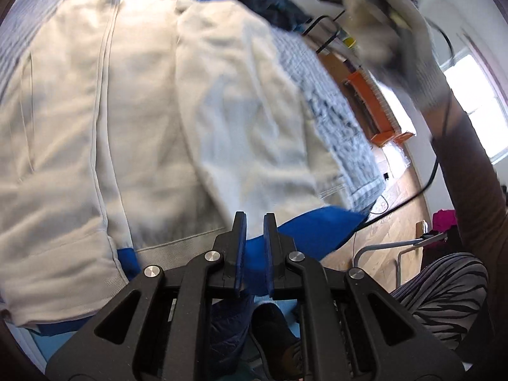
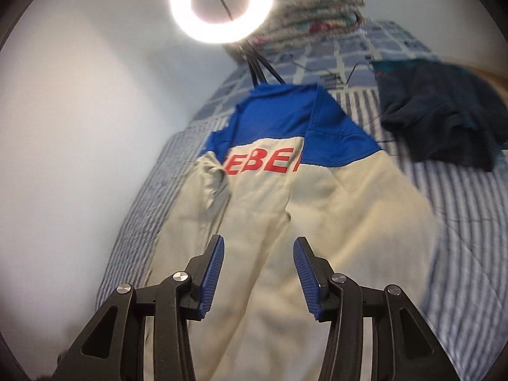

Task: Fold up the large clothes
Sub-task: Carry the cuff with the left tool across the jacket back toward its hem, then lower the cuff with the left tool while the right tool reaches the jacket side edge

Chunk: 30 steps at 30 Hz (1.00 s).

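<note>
1. Lying spread on the blue-and-white striped bed cover [image 2: 470, 216], we see a large cream jacket with blue shoulders and red lettering [image 2: 317, 209], its collar end toward the wall.
2. We see its right sleeve folded in over the body, as the right wrist view shows.
3. We find our left claw [image 1: 255, 247] with its blue-padded fingers [image 1: 240, 254] nearly together on a blue fabric edge of the jacket [image 1: 304, 235] at its near end; the cloth passes between them, so we read it as clamped.
4. We hold our right claw [image 2: 258, 273] above the cream body of the jacket, jaws wide apart and holding nothing.
5. We see a crumpled dark navy garment [image 2: 441, 111] on the bed beyond the jacket's right shoulder, apart from it.
6. We note a lit white ring light [image 2: 221, 4] on a black stand past the collar, with a stack of folded patterned blankets [image 2: 317, 12] beside it.
7. We glimpse an orange crate-like object [image 1: 374, 108] on the wooden floor in the blurred left wrist view.
</note>
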Tool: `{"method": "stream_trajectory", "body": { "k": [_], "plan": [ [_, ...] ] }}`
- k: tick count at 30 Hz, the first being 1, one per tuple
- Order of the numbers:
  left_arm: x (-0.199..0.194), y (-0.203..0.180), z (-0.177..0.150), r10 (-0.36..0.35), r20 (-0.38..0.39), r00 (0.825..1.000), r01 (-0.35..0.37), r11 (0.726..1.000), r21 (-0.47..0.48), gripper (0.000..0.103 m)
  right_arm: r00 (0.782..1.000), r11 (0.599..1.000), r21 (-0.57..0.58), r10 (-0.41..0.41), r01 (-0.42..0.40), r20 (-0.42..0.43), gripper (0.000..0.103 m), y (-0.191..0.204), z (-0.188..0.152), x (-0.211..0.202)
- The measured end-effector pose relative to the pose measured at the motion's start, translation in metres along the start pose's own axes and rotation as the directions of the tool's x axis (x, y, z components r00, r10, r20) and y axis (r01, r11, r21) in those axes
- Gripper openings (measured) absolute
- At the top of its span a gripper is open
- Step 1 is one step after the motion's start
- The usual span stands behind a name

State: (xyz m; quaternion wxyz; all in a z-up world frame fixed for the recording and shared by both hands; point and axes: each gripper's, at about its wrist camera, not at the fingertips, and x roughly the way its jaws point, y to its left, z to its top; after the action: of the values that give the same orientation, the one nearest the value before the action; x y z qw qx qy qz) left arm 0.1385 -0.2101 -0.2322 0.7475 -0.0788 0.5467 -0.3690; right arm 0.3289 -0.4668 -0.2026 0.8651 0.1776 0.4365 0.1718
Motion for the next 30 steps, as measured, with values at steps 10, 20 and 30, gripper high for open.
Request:
{"method": "stream_trajectory", "body": {
  "k": [10, 20, 30],
  "plan": [
    [0.024, -0.067, -0.014, -0.015, 0.021, 1.0, 0.013, 0.995, 0.102, 0.042, 0.984, 0.991, -0.028, -0.124, 0.129, 0.132, 0.074, -0.031, -0.081, -0.176],
    [0.059, -0.104, -0.05, 0.107, 0.002, 0.994, -0.105, 0.972, 0.209, 0.048, 0.993, 0.993, 0.083, -0.094, 0.088, 0.075, 0.074, -0.087, -0.104, -0.163],
    [0.07, -0.111, -0.065, 0.279, 0.076, 0.957, -0.287, 0.886, 0.364, 0.049, 1.0, 0.994, 0.11, -0.011, 0.009, 0.011, 0.074, -0.089, -0.101, -0.107]
  ]
}}
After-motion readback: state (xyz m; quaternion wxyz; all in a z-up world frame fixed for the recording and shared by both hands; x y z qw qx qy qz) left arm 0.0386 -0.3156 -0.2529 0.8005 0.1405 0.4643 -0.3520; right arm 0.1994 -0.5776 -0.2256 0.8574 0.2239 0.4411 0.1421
